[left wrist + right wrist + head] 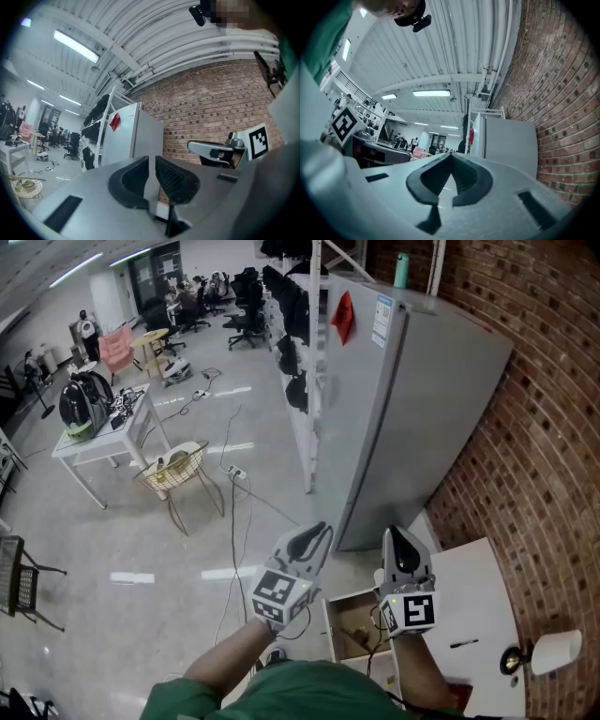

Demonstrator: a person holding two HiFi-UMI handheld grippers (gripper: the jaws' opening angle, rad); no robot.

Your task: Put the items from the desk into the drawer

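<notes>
Both grippers are held up in front of me, away from the desk. In the head view my left gripper (317,532) and right gripper (398,538) point forward over the floor, side by side. Each has its jaws together with nothing between them, as the left gripper view (152,159) and the right gripper view (451,155) both show. Below my right hand an open drawer (349,622) shows a brownish inside. The white desk (483,601) to its right carries a black pen (464,644) and a white cylindrical object (555,651). My arms hide part of the drawer.
A tall grey cabinet (408,418) stands against the brick wall (553,474) just beyond the desk. On the floor to the left are a wire-frame chair (178,468), trailing cables (234,521) and a white table (98,432) with a black bag.
</notes>
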